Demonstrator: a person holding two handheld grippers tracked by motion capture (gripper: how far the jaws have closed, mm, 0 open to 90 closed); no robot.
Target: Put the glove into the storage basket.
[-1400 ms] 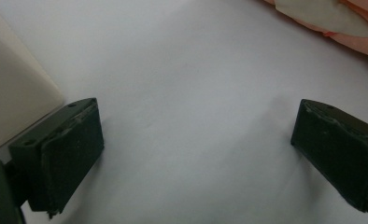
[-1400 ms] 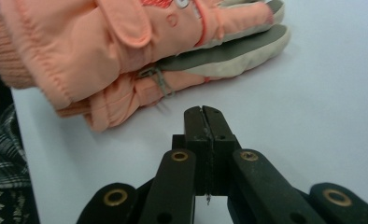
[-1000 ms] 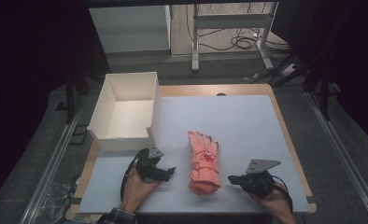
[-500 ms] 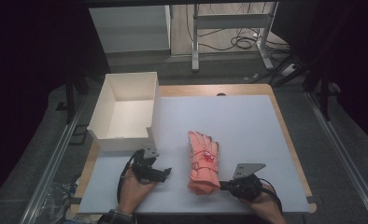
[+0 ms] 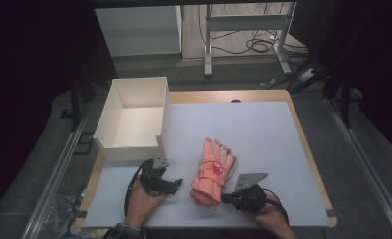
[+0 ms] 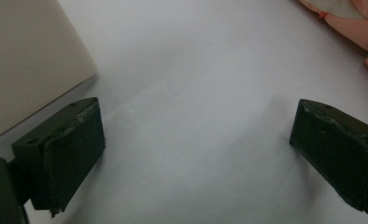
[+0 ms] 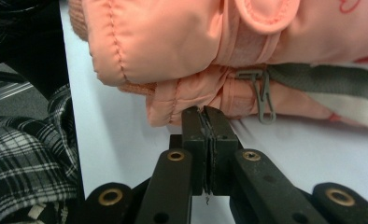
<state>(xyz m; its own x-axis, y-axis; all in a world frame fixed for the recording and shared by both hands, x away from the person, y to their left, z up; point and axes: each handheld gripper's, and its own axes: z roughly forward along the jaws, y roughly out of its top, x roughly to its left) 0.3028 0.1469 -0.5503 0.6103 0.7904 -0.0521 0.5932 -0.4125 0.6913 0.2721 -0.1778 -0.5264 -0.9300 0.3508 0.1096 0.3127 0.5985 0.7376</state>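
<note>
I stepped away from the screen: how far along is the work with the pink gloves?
Barely begun. The pink gloves lie stacked on the mat, and the white box is empty. The right gripper, shut, touches the lower cuff; the left gripper hovers open. Any grasping or moving remains.

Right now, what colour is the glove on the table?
Salmon pink glove, clearest in the right gripper view.

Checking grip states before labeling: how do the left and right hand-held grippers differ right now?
The left hand-held gripper has its jaws wide apart over bare mat; the right hand-held gripper has its jaws shut together, nothing between them. The left sits beside the white box; the right has its tips at the cuff of the pink glove. Both sit low at the table's near edge.
</note>
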